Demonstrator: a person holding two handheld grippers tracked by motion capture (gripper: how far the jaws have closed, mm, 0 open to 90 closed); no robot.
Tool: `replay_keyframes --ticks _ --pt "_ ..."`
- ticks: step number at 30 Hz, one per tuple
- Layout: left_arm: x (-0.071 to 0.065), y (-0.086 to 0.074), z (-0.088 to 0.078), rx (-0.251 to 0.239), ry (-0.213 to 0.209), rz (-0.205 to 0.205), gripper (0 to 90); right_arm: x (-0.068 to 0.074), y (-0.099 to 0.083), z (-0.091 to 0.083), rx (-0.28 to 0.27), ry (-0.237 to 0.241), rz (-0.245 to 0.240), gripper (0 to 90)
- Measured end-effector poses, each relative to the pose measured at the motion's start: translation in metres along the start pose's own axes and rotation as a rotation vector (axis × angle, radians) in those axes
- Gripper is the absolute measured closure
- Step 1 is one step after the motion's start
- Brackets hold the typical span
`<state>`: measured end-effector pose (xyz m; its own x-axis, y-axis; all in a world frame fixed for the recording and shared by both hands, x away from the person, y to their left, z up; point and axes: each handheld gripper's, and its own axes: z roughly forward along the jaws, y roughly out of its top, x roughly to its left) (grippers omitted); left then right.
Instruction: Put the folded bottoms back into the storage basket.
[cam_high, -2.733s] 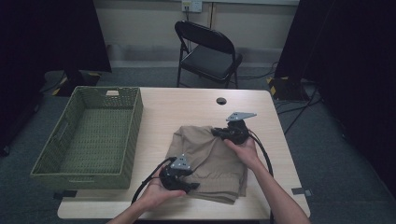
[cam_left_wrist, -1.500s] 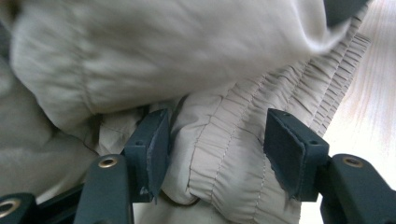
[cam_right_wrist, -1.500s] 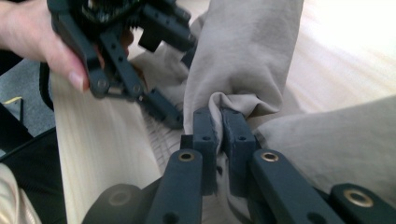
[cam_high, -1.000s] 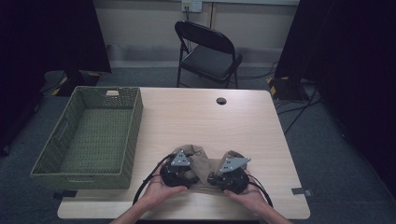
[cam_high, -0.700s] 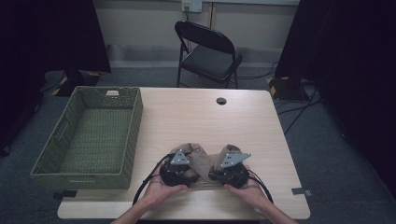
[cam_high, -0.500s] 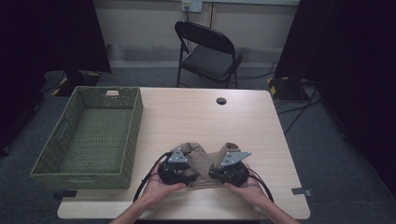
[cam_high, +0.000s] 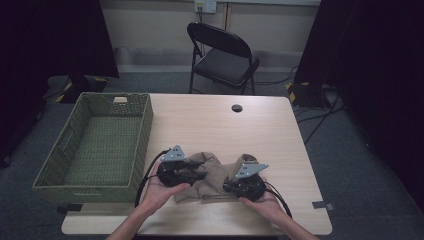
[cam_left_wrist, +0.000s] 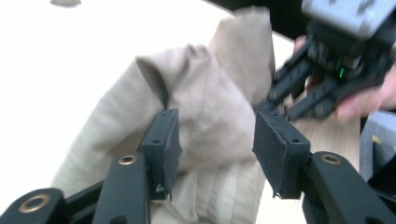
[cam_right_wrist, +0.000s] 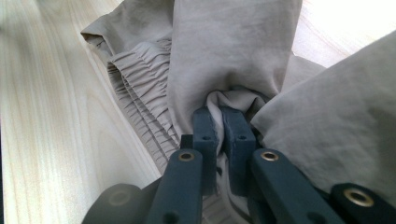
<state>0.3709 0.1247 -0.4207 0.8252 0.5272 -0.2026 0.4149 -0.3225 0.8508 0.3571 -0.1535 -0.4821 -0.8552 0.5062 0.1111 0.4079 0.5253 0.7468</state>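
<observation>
Basket (cam_high: 95, 145): a green woven basket is set at the left edge of the table (cam_high: 210, 120), its long axis running from the near edge toward the far edge; its right wall is near the left gripper but apart from it.

Left gripper (cam_high: 192, 172): it is held in the person's left hand (cam_high: 160, 190) near the table's near edge, left of the middle. In the left gripper view the jaws are seen apart, with a raised fold of the cloth between them; the left pad (cam_left_wrist: 163, 144) lies against the fabric, the right pad (cam_left_wrist: 275, 149) is seen just clear of it. The jaws have just been closing, and the fold is not yet pinched.

Cloth (cam_high: 215, 172): a beige garment is bunched between the two grippers near the middle of the near edge. Its long axis is laid roughly along that edge, from one gripper to the other. A gathered, pleated band (cam_right_wrist: 140, 93) is seen in the right gripper view, lying flat on the table beside the lifted folds.

Right gripper (cam_high: 235, 186): it is held in the right hand (cam_high: 265, 200), right of the cloth. Its jaws are seen closed tight on a pinch of the cloth, with fabric draped over both sides.

Hole cover (cam_high: 236, 108): a small dark disc is set near the far edge, well apart from the cloth.
</observation>
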Motion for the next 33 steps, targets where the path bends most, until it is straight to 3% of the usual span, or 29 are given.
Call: replay_keyframes --ticks 3,9,14,15,17,19,21,23,25,29,33 --pt "0.007 0.012 0.003 -0.022 0.005 -0.016 45.2 -0.001 0.0 0.0 -0.001 0.008 0.004 85.4" --pt "0.02 0.036 0.024 -0.029 0.012 -0.023 42.8 -0.002 0.0 0.0 -0.002 0.01 0.007 85.3" --pt "0.032 0.044 0.045 -0.024 -0.004 -0.058 42.1 -0.003 -0.001 0.0 -0.007 0.021 0.015 85.3" --pt "0.034 0.043 0.049 -0.015 -0.025 -0.074 42.1 -0.003 -0.001 0.0 -0.006 0.021 0.014 85.3" --pt "0.034 0.041 0.057 0.033 -0.021 -0.06 41.6 -0.003 -0.001 0.0 -0.006 0.023 0.015 85.3" --pt "0.032 0.039 0.06 0.055 -0.05 -0.063 42.2 -0.003 0.0 0.0 -0.004 0.022 0.015 85.3" --pt "0.028 0.038 0.058 0.061 -0.089 -0.048 54.8 -0.003 0.0 0.0 -0.004 0.019 0.015 85.3" --pt "0.022 0.035 0.053 0.093 -0.093 -0.007 63.7 -0.003 0.0 0.0 -0.004 0.019 0.015 85.3" --pt "0.017 0.03 0.045 0.101 -0.104 0.007 73.6 -0.003 0.0 0.0 -0.004 0.021 0.018 85.3" --pt "0.011 0.015 0.025 0.093 -0.122 0.012 79.9 -0.003 0.0 0.0 -0.003 0.021 0.021 85.1" --pt "0.007 -0.007 0.014 0.135 -0.128 0.017 81.6 -0.003 0.0 0.0 -0.004 0.019 0.022 84.8"
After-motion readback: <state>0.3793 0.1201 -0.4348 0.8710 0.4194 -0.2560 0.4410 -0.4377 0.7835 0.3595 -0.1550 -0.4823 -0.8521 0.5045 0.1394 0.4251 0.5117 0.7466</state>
